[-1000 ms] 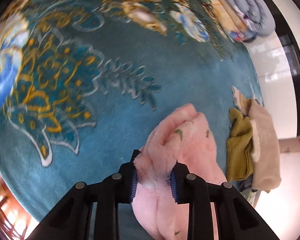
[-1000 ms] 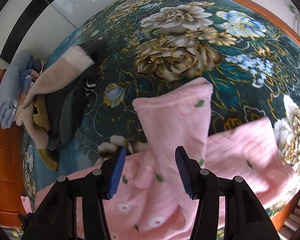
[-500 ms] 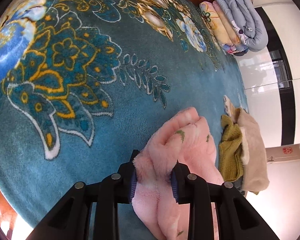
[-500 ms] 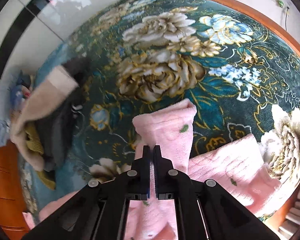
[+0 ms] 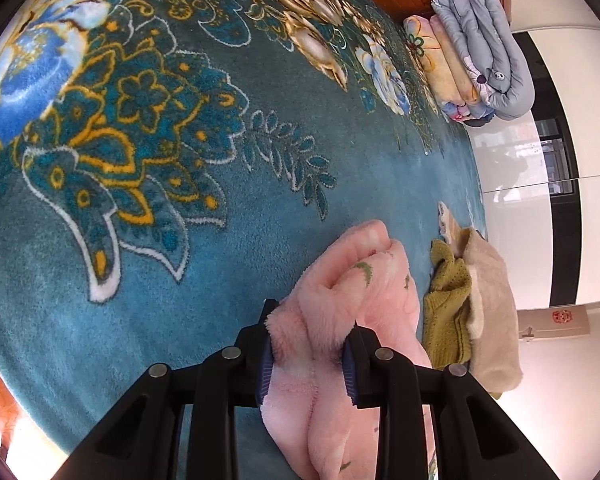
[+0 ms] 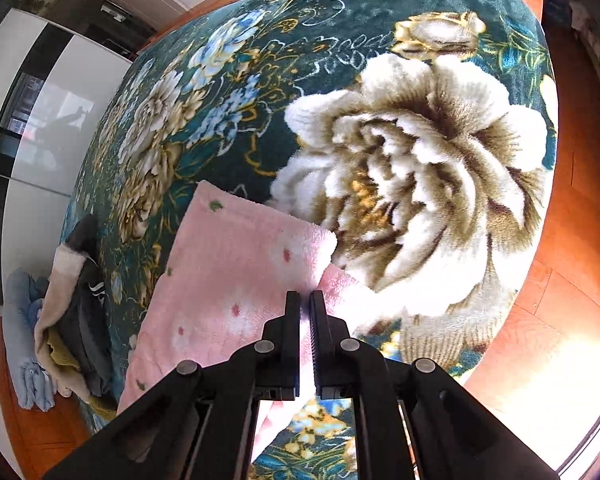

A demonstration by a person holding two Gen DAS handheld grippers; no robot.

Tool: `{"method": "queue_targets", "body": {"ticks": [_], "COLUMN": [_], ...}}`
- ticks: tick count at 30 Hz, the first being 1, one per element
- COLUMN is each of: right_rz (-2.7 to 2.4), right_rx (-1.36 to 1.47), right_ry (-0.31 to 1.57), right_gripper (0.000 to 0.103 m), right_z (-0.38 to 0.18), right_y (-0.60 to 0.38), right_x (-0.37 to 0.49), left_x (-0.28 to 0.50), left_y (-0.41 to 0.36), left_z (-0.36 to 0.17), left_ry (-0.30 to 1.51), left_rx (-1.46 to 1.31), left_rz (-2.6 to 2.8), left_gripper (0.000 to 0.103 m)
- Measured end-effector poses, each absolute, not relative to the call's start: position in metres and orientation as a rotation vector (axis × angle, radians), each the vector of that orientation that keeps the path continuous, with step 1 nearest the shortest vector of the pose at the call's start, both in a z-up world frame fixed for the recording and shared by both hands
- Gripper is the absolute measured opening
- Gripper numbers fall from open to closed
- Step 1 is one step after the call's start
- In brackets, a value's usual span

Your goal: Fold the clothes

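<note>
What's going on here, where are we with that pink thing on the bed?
A person is folding a fluffy pink garment on the floral blanket, with a handheld gripper in each hand. The left gripper is clamped on a thick bunch of the pink fabric. The right gripper is shut, pinching a thin edge of the same garment near its folded corner. A pile of other clothes waits beside it, and rolled bedding sits at the far end.

The pink garment ran off the left wrist view's bottom edge. In the right wrist view, cloth behind the right tool hid its pinch; the clothes pile looked perhaps several garments.
</note>
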State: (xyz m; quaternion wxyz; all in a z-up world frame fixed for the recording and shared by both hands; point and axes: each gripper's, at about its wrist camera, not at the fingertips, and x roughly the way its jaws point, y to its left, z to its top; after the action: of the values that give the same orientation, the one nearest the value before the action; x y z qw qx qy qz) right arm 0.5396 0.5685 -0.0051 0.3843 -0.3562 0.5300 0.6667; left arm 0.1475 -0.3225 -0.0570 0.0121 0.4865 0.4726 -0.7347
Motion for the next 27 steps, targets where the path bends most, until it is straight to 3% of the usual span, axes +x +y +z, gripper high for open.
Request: {"method": "queue_targets", "body": {"ticks": [2, 4, 10, 17, 19, 27], "right_rz": [1.683, 1.652, 1.613, 1.522, 1.493, 1.773], "right_rx": [-0.929, -0.932, -0.81, -0.733, -0.718, -0.679], "right_ry": [1.341, 1.379, 1.59, 1.624, 1.643, 1.636], "right_gripper": [0.011, 0.042, 0.056, 0.052, 0.017, 0.012], "right_z": [-0.004, -0.009, -0.031, -0.041, -0.04, 0.042], "right_y": [0.572, 0.573, 0.567, 0.568, 0.569, 0.598], "right_x": [0.543, 0.547, 0.555, 0.544, 0.54, 0.463], "left_x": [0.148, 0.149, 0.15, 0.149, 0.144, 0.092], "left_y": [-0.322, -0.322, -0.322, -0.323, -0.319, -0.286], "left_z": [-0.058, -0.058, -0.058, -0.061, -0.055, 0.019], "left_ry": [1.481, 1.485, 1.485, 1.5, 1.465, 1.338], "left_rx": [1.515, 1.514, 1.522, 1.532, 1.535, 1.535], "left_rz": [-2.281, -2.276, -2.266, -2.231, -2.235, -2.408], "left_gripper": [0.031, 0.031, 0.032, 0.034, 0.032, 0.028]}}
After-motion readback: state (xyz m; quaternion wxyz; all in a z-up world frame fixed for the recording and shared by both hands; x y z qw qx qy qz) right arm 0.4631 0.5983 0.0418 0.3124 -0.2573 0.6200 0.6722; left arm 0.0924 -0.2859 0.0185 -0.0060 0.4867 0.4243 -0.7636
